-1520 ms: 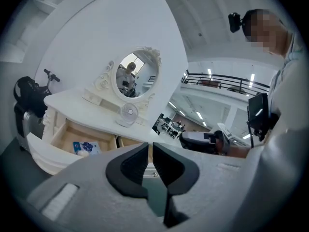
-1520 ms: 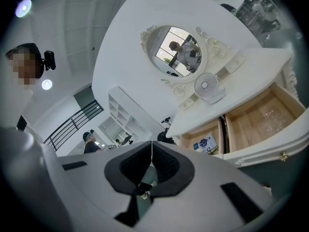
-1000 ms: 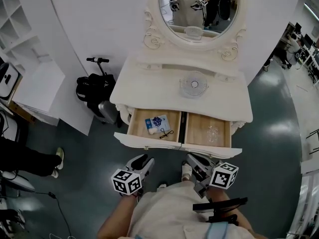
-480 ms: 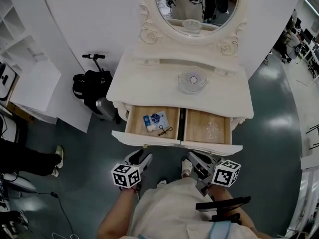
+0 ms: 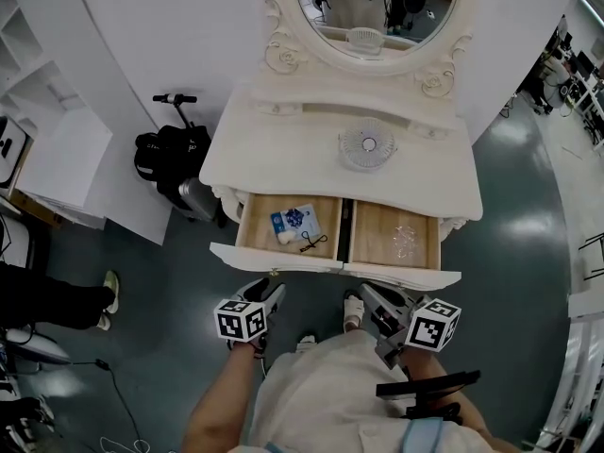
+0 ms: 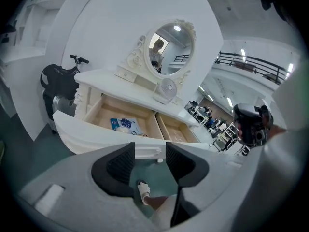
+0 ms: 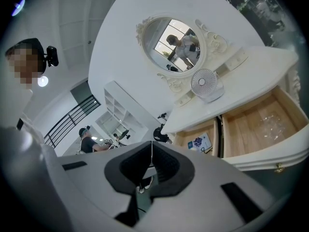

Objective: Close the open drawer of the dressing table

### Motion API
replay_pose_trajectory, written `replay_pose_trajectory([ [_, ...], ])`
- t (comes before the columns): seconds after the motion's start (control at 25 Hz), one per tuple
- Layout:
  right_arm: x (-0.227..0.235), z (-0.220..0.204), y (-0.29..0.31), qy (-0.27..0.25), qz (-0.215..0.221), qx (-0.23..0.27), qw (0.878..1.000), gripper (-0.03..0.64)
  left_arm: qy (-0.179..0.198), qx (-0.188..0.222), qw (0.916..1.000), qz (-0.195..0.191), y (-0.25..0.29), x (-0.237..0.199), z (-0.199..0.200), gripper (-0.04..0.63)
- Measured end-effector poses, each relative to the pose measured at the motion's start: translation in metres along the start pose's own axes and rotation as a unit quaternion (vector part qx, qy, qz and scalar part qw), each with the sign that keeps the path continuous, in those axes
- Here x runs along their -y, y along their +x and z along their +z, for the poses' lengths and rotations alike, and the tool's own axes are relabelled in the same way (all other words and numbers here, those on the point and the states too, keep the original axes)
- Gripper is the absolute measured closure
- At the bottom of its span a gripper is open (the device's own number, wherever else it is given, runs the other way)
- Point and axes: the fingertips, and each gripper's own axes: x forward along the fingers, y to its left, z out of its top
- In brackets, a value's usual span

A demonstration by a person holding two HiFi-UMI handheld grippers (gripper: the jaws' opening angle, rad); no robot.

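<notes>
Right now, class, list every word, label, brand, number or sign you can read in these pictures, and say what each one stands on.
No text here can be read.
Blue packet in the open drawer: it carries print, too small and blurred to read.
Marker cubes: black-and-white square patterns only, no words or numbers.
Fan on the tabletop: no label shows.
</notes>
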Motion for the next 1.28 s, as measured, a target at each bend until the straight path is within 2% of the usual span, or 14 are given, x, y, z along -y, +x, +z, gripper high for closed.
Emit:
replay_pose_trajectory([
  [0.44,0.008,-0.009,0.001,0.004,-0.013,-0.012,1.000,0.600,-0.004,-0.049,0.9986,0.021,0.028,-0.025,-0.019,0.411],
  [1.28,0.033,-0.013,-0.010,0.034,-0.037,-0.021,0.999,0.600,-0.013,-0.132,0.9877,0.083,0.070,-0.069,-0.049,0.411],
])
